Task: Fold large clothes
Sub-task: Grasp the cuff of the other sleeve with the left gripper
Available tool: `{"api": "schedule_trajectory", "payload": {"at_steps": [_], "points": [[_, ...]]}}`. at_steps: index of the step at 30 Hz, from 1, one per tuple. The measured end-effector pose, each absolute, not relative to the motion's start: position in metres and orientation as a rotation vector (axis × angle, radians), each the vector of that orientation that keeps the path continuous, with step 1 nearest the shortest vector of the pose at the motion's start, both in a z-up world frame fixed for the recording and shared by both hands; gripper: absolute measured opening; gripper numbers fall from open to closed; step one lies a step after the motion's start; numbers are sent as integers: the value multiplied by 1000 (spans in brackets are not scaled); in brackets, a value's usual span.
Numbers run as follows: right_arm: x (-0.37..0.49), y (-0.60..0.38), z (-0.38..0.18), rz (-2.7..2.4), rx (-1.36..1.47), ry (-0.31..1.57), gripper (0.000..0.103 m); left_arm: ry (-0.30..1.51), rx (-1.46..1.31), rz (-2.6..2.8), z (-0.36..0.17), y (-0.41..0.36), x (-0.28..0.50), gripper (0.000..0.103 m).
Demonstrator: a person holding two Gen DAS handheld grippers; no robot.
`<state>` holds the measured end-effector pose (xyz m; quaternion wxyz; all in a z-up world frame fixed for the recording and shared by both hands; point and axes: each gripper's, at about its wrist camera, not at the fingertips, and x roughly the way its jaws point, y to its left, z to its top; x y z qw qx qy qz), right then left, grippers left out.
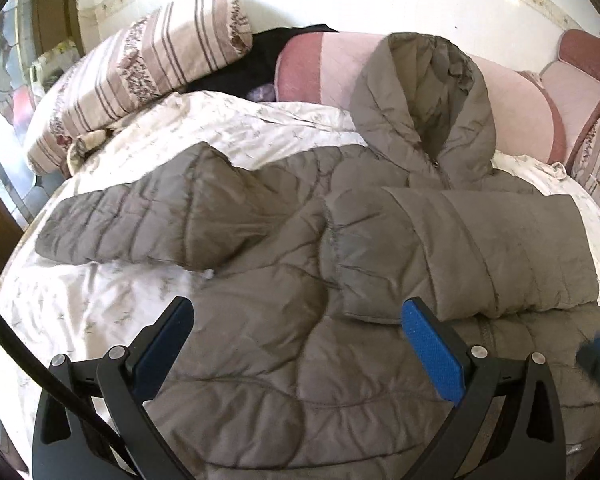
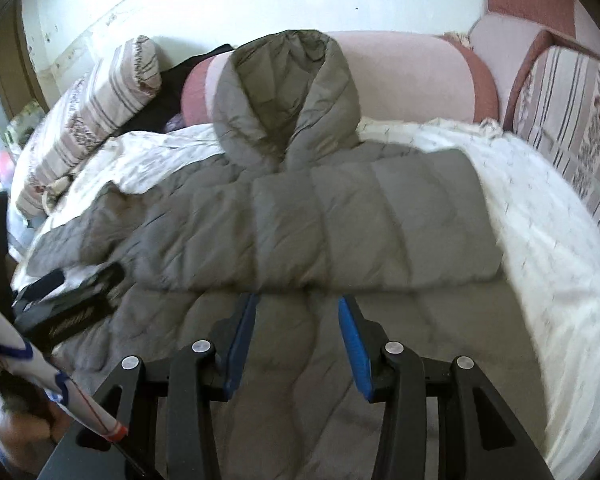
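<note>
A grey-brown quilted hooded jacket [image 1: 284,352] lies front up on a bed with a white sheet [image 1: 80,304]. Its hood [image 1: 424,104] points at the wall. Its right sleeve [image 1: 460,248] is folded across the chest, and its left sleeve [image 1: 148,220] lies stretched out to the left. My left gripper [image 1: 298,322] is open and empty just above the jacket's lower body. My right gripper [image 2: 298,308] is open and empty above the jacket [image 2: 284,380], just below the folded sleeve [image 2: 340,224]. The left gripper [image 2: 72,280] shows blurred at the left of the right wrist view.
A striped pillow [image 1: 140,72] lies at the bed's far left. Pink bolster cushions [image 1: 512,96] line the white wall behind the hood. A dark garment [image 1: 252,64] sits between pillow and cushion. A striped cushion [image 2: 572,120] stands at the right.
</note>
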<state>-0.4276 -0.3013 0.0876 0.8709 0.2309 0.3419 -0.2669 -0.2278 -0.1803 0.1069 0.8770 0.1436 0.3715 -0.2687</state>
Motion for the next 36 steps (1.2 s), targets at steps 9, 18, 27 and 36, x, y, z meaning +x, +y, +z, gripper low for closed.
{"api": "schedule_trajectory", "payload": {"at_steps": [9,18,27,36], "points": [[-402,-263,23,-509,397,900,48,774,269,-519,111,-161,-216,103],[-400,-253,36,-482,314,819,54,777,234,-488,118,-142,-202,103],[-389,-261,9,-503,321,898,56,769,145,-399,136,-83,-156,103],[-393,-258,8,-501,313,887,57,930,40,-233,105,6,-54,103]]}}
